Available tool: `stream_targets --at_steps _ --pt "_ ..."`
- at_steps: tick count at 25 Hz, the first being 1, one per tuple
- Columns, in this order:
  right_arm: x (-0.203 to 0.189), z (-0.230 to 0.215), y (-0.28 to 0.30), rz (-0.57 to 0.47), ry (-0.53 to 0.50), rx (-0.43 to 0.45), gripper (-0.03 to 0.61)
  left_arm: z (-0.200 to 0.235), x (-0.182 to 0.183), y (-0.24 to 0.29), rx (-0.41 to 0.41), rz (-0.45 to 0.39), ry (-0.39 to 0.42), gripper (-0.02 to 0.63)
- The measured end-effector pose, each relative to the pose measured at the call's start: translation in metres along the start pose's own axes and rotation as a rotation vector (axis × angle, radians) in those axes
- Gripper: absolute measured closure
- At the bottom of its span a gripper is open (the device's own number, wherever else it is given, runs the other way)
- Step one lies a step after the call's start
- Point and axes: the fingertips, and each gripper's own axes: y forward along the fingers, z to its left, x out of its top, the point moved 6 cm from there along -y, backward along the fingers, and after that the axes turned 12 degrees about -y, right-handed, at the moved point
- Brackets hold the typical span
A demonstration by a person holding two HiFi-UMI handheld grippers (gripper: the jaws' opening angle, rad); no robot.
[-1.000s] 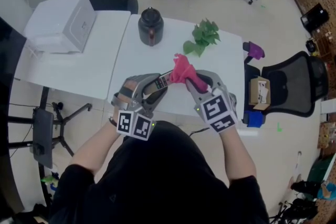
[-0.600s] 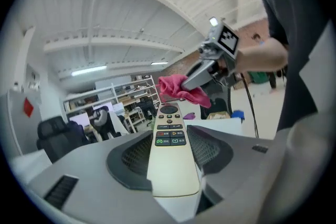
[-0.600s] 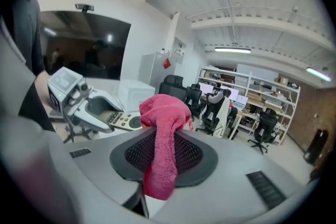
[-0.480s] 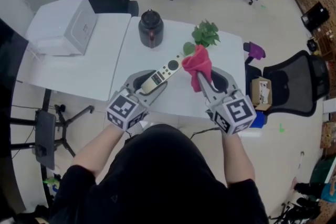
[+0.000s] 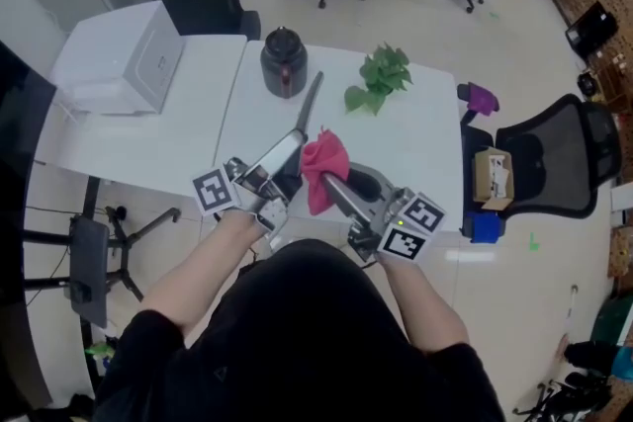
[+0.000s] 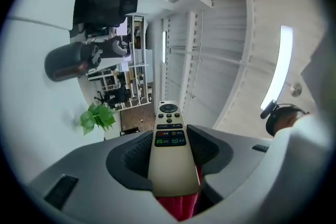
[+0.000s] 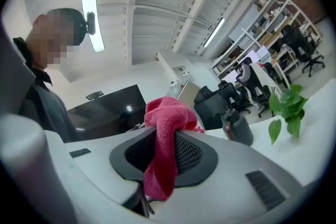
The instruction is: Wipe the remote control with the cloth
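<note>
head view: you hold the remote control (image 5: pixel 295 131) off the white table (image 5: pixel 425 148) in the left gripper (image 5: pixel 269 175), whose jaws are clamped on its near end, so that the long body juts out toward the dark jug (image 5: pixel 284 60). the right gripper (image 5: pixel 334 188) has its jaws pinched on a fold of the pink cloth (image 5: pixel 322 167), and the loose bunch of it stands up just beside the held end of the remote. the left gripper view shows the button face toward that camera and a patch of pink under the remote at the jaws' base, so the cloth appears to be touching the underside there. holding the remote in the air likely lets you reach sides that would be shut off if it lay flat, and gripping it by one end leaves most of its length bare for wiping.

against the frames from a second ago, the remote has rolled: its buttons then faced the head view and now it shows only a thin edge. the left gripper's marker cube has turned with it. the cloth, which was out at the far tip near the green plant (image 5: pixel 380 76), has come back to the near end.
</note>
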Motion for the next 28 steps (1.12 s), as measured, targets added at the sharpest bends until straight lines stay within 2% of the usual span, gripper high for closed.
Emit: stream_targets --at_steps 3,7,16,20,23,25,27,28 --pt "-0.006 0.002 0.008 -0.002 0.030 0.046 0.489 0.001 -0.009 0.001 -0.042 0.044 -0.067 0.405" --pt "0.002 -0.005 0.008 -0.024 0.023 0.041 0.489 -0.001 -0.023 0.001 -0.071 0.135 -0.101 0.404" --pt "0.044 -0.040 -0.012 -0.103 -0.046 -0.069 0.489 -0.004 -0.046 -0.008 -0.078 0.352 -0.050 0.403" --pt "0.059 -0.049 -0.023 -0.119 -0.077 -0.112 0.489 -0.001 -0.052 -0.011 -0.061 0.384 -0.042 0.405" --pt "0.062 -0.048 -0.026 -0.124 -0.084 -0.123 0.489 0.000 -0.052 -0.011 -0.051 0.378 -0.033 0.404" --pt "0.062 -0.045 -0.030 -0.117 -0.124 -0.161 0.489 0.002 -0.048 -0.011 -0.011 0.350 0.033 0.404" --pt "0.060 -0.040 -0.035 -0.075 -0.221 -0.233 0.489 0.011 -0.038 -0.015 0.088 0.295 0.183 0.403" --pt "0.058 -0.037 -0.037 -0.038 -0.286 -0.275 0.489 0.017 -0.029 -0.019 0.161 0.260 0.285 0.403"
